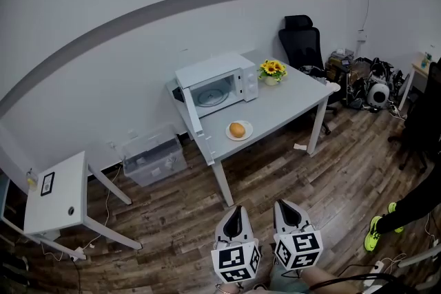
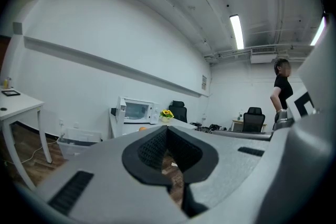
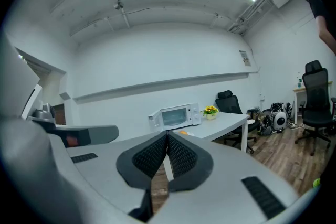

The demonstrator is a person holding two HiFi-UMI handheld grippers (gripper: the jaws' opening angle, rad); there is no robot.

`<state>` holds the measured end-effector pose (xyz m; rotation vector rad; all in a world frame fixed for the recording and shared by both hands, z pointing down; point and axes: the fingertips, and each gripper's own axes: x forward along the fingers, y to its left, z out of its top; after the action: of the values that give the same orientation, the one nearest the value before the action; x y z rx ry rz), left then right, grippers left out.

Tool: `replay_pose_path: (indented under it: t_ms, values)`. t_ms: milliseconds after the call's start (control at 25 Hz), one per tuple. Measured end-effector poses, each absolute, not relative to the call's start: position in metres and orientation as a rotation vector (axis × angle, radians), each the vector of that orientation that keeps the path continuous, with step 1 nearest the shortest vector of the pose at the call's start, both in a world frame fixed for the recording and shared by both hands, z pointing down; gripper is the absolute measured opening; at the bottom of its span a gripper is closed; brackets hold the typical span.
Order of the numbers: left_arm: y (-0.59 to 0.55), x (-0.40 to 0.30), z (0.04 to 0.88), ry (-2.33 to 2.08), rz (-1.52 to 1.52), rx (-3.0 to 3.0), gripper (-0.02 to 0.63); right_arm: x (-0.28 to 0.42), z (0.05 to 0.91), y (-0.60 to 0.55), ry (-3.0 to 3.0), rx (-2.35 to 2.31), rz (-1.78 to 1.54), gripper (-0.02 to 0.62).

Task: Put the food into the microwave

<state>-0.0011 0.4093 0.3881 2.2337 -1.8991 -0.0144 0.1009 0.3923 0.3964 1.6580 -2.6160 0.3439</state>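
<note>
The left gripper (image 1: 235, 212) and right gripper (image 1: 284, 207) are both pinched together and empty, well short of the table (image 1: 293, 105). The food (image 1: 237, 129) sits on a plate (image 1: 247, 136), just near of the open microwave (image 1: 217, 82). A loose pinch may roll the round food off.

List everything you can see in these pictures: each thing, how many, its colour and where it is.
Table: one, grey, by the wall
Microwave: one, white, door open, on the table
Plate: one, white, before the microwave
Food: one, orange, on the plate
Flowers: one pot, yellow, right of the microwave
Office chair: one, black, behind the table
Bin: one, clear, on the floor
Small table: one, white, far left
Left gripper: grey, shut, empty
Right gripper: grey, shut, empty
</note>
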Motion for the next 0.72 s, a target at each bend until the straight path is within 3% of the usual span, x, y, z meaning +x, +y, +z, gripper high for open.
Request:
replay_pose_path:
  t_ms: [720]
  values:
    - [0.317, 0.007, 0.396, -1.931, -0.006, 2.2, 0.002, 0.11, 0.402, 0.296, -2.623, 1.598, 0.337, 0.015]
